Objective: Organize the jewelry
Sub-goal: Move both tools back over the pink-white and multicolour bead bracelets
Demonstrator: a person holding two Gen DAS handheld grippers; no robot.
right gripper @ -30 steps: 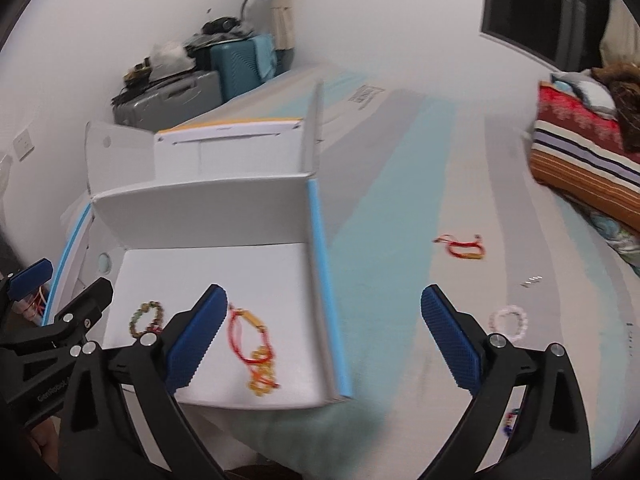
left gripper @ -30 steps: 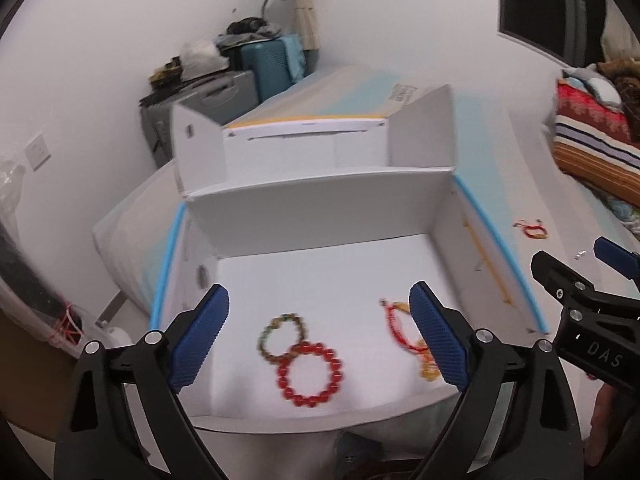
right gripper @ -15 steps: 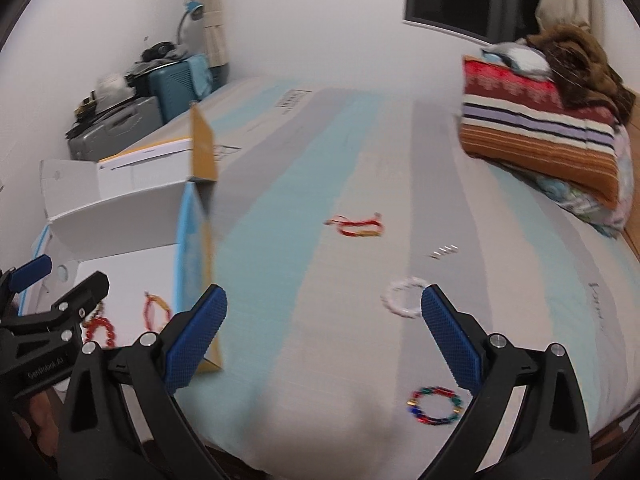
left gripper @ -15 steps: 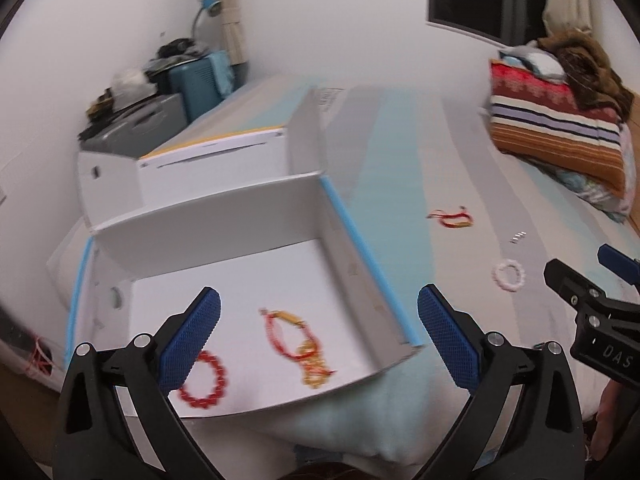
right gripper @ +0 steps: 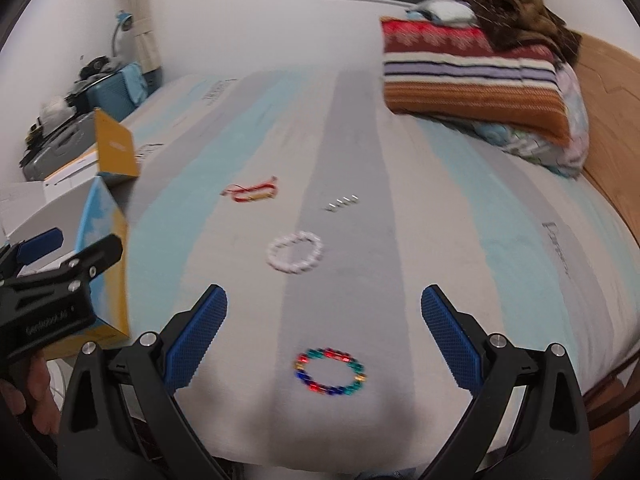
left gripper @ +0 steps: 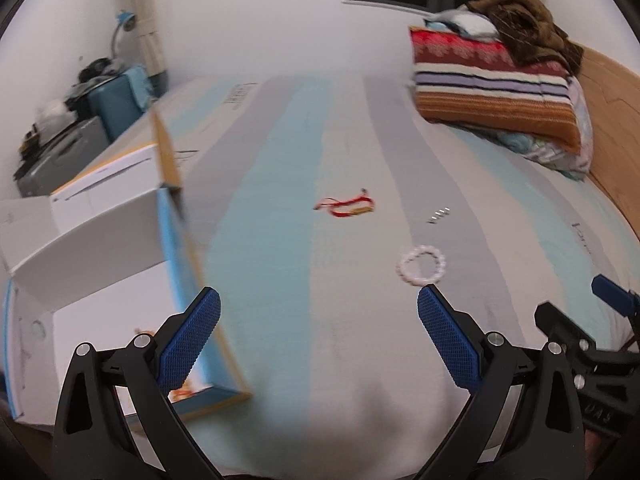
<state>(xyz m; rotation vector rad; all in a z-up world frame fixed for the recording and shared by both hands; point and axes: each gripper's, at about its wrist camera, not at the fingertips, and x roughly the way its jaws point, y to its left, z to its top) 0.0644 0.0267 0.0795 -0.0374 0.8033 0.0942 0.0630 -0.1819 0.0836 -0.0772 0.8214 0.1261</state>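
The striped bedsheet [right gripper: 360,160] is carrying everything, with the open white cardboard box [left gripper: 104,240] sitting at its left edge as the landmark. Off the box's right wall, a red cord bracelet [left gripper: 346,206] is lying farthest up the sheet, a short row of small silver pieces [right gripper: 341,202] is sitting just beyond it to the right, a white bead bracelet [right gripper: 295,256] is lying nearer the camera, and a multicolour bead bracelet [right gripper: 330,372] is lying nearest, well to the right of the box.

The soft sheet is probably the main hazard: fingertips closing low could be pinching fabric along with the beads, dragging the sheet and shifting the other pieces. The silver pieces look too small for a sure pinch and could be getting scattered. Both views are blurring, so aim may be drifting.

The right gripper [right gripper: 324,312] is hanging wide open and empty, its fingers straddling the multicolour bracelet from above without touching it. The left gripper [left gripper: 319,308] is likewise spread wide, holding nothing, its left finger overlapping the box's near corner in view.
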